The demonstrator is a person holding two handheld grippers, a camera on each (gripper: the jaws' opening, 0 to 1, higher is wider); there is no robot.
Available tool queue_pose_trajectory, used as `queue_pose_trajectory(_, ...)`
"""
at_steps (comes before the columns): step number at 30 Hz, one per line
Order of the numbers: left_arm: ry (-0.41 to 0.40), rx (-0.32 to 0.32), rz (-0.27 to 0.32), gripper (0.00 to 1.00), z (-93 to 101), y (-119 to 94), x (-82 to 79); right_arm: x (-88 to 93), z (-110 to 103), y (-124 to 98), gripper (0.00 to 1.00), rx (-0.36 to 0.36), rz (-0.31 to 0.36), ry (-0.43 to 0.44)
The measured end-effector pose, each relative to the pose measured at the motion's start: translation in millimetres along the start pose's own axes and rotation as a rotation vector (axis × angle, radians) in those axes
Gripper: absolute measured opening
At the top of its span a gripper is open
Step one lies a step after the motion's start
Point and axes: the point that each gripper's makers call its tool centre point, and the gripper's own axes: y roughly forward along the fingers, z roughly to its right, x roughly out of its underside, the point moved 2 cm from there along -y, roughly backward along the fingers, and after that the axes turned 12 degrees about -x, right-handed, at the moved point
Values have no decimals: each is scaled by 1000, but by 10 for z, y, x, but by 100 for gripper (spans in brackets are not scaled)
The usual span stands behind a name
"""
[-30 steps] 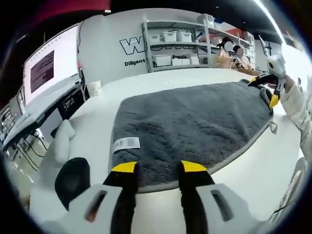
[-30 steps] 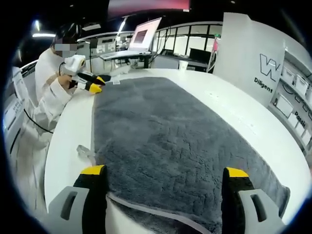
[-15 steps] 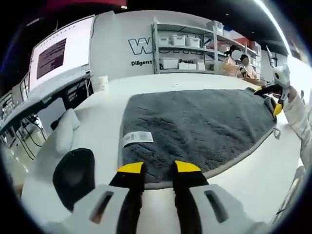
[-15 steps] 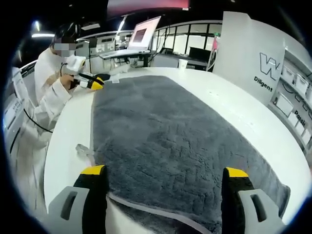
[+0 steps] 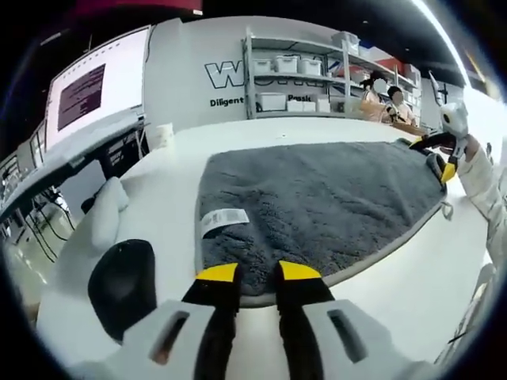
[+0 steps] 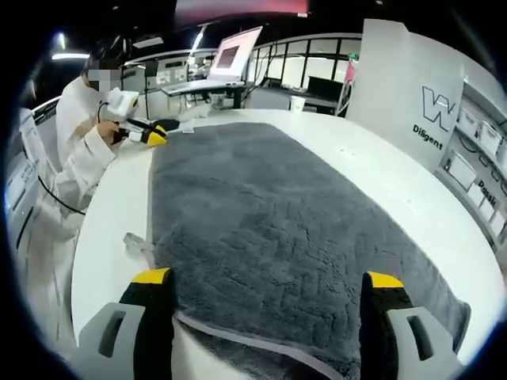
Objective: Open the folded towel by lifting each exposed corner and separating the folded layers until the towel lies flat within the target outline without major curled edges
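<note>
The towel lies spread on the worktop, ahead of both hand-held grippers. Left hand-held gripper, jaws nearly together, pinches its near hem; right hand-held gripper stands wide apart over the opposite edge. A careless tug could curl the hem or drag the towel askew

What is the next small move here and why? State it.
Probably draw the left gripper back a little, pulling the towel edge taut. Its jaws look nearly closed on the near hem, the right gripper stands wide open over the far end, and the towel already lies nearly flat on the table.
</note>
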Motion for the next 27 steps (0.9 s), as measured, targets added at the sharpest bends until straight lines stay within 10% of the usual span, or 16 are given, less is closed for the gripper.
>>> queue_pose_trajectory(15, -3, 9, -7, 21, -15, -5, -2, 6, -9, 8, 97, -2, -2, 3)
queue_pose_trajectory(27, -95, 107, 23, 68, 228, 14, -152, 17, 0, 8, 97, -1, -6, 8)
